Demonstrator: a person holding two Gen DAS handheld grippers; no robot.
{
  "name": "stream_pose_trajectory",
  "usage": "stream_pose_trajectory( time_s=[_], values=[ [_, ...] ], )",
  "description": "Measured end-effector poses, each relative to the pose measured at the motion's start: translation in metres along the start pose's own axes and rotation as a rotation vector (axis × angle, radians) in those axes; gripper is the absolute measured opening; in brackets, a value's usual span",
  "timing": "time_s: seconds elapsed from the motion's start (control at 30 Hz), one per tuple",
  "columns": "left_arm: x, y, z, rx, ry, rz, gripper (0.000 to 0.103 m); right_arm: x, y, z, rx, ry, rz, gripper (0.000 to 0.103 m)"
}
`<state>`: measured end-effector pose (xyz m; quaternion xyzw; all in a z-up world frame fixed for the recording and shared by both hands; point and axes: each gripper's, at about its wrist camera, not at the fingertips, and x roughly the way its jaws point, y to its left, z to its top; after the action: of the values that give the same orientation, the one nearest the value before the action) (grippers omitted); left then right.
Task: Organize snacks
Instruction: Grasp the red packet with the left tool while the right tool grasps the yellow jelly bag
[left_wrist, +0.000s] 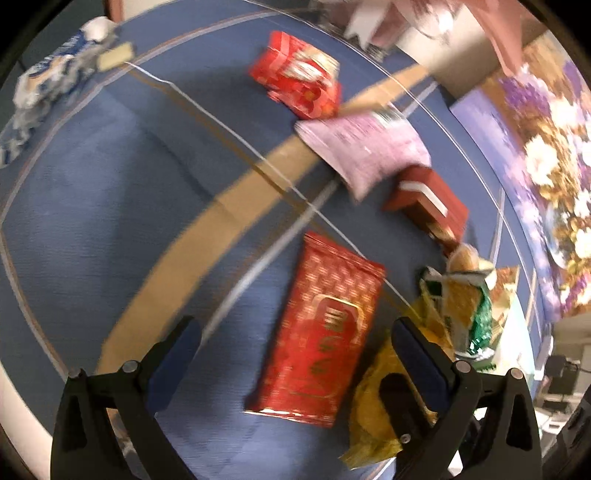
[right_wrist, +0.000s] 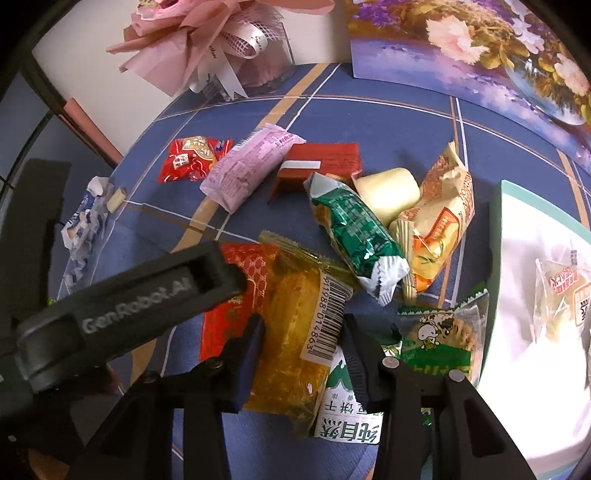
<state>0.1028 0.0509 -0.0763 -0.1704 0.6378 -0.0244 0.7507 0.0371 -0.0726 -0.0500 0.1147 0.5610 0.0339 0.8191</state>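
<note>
Snack packets lie scattered on a blue checked tablecloth. My left gripper is open just above a flat red packet, its fingers either side of it. A yellow packet lies by its right finger. My right gripper has its jaws around the yellow packet, apparently gripping it; the left gripper's body crosses this view. A green packet, an orange-cream packet, a pink packet, a small red packet and a dark red box lie beyond.
A white tray with a teal rim at the right holds one clear-wrapped snack. A flower picture and a pink bouquet stand at the back. A blue-white wrapper lies at the left table edge.
</note>
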Motion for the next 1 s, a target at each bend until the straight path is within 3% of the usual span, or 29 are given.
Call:
stream_pose_trajectory(
  time_s=[0.4,0.6,0.73,1.0],
  values=[
    [0.019,-0.034,-0.003,0.113,-0.001,0.160,0.100,0.002,-0.008,-0.004,0.018,0.014,0.009,0.044],
    [0.013,-0.034,-0.003,0.124,-0.026,0.192,0.079,0.002,-0.010,-0.003,0.021,0.015,0.012,0.044],
    [0.007,-0.026,0.001,0.097,-0.050,0.184,0.055,0.000,-0.011,-0.004,0.026,0.016,0.015,0.044],
    [-0.005,0.002,-0.001,0.033,-0.064,0.145,0.049,0.001,-0.005,-0.004,0.002,0.016,-0.006,0.043]
  ],
)
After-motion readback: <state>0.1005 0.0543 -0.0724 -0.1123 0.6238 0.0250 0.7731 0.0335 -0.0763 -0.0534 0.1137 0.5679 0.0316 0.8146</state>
